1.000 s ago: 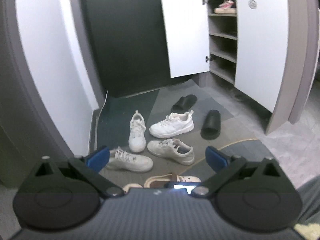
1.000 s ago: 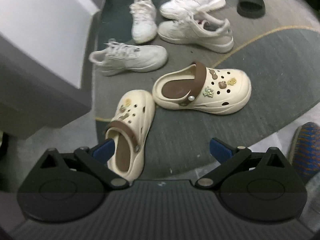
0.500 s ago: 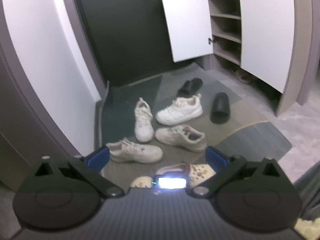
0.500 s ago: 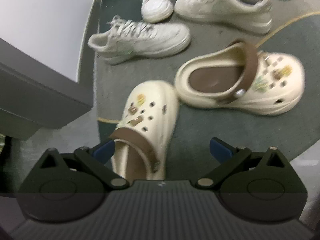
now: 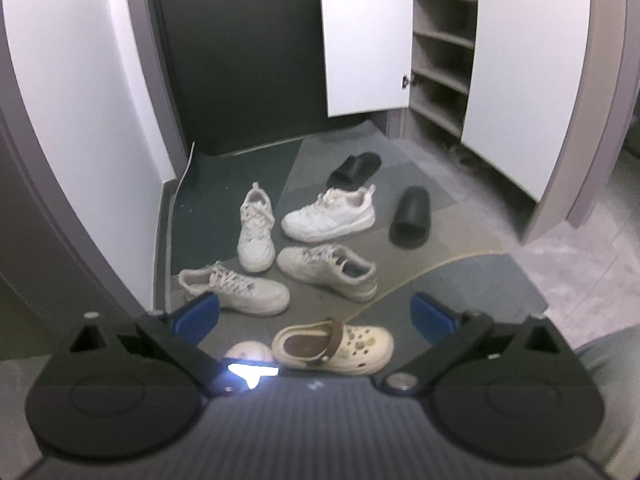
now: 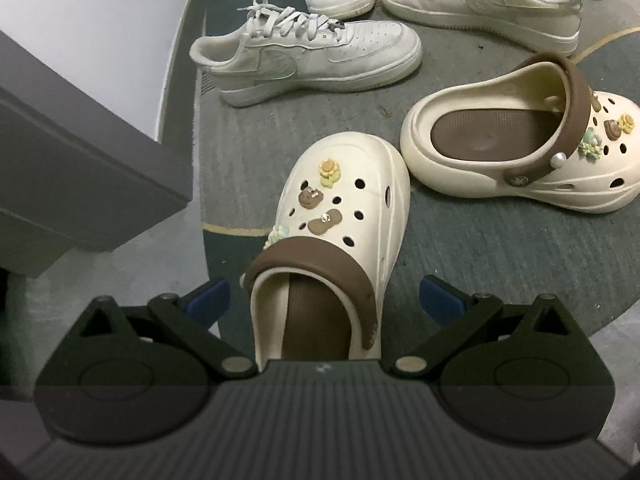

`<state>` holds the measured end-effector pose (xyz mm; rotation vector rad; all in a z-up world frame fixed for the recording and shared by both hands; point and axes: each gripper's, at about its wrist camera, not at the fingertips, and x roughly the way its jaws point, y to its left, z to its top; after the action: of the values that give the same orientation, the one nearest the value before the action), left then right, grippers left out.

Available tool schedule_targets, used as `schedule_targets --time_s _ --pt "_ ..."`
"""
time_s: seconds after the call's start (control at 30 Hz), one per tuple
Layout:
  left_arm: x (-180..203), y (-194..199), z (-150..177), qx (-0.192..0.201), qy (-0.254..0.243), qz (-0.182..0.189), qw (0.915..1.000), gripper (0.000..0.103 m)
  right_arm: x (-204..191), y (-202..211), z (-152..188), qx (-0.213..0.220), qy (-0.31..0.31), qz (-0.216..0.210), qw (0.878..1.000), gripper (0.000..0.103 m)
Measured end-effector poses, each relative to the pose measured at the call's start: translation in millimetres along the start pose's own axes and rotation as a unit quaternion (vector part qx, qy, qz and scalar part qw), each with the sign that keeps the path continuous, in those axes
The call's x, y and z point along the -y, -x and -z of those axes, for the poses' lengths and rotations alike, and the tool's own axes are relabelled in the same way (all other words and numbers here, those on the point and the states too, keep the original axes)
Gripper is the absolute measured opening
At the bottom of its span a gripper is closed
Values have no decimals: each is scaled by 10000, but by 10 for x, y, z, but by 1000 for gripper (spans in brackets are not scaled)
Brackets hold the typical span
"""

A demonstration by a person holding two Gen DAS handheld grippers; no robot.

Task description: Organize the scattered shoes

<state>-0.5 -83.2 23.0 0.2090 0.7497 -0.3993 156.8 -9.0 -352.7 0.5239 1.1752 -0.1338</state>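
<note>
Right gripper [image 6: 324, 300] wide open, straddling the near clog [image 6: 340, 216]; light, squashy foam; pinch heel rim; left gripper [image 5: 316, 316] open, idle.

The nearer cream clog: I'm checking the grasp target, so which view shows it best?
The right wrist view: the nearer cream clog lies sharp between the open right tongs. The left wrist view shows only its toe.

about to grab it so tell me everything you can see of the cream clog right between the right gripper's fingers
The near clog is cream, foam-like, with round vent holes and small charms on top: a yellow flower, a brown bear, a pale green flower. Its brown strap arches over the opening, and the insole looks brown. It sits upright on the green rug, toe pointing away, heel between the open right gripper, whose fingers seem not to touch it. Its toe nearly meets the other clog.
</note>
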Motion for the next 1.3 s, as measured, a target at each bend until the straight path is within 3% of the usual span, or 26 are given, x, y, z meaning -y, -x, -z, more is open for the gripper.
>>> schedule_targets --time_s 0.13,0.33,0.5,0.67,0.77,0.83,1.1,1.3 --pt "-59 15 -85 123 164 -18 9998 103 -136 -184 4 0 116 512 9986 103" --pt "-186 -31 -176 42 551 125 9984 103 -247 -441 -28 114 53 693 9975 103" --pt "-216 -101 -166 -97 568 179 9982 103 -340 -813 -17 -533 198 1066 9927 103" --pt "-245 -124 -116 -215 572 280 9977 103 -271 -721 23 -254 131 925 9953 99" --pt "-256 -148 -86 -292 594 311 9973 103 -352 -579 64 301 644 830 9940 97" --pt "-269 -173 -66 -355 611 340 9969 103 -403 -543 52 414 791 773 9930 97" --pt "-340 -276 -39 -486 676 241 9962 103 -750 -730 -94 371 1607 221 9861 97" --pt "-462 -403 -70 -621 801 118 9948 103 -794 -937 -107 200 1938 224 9806 101"
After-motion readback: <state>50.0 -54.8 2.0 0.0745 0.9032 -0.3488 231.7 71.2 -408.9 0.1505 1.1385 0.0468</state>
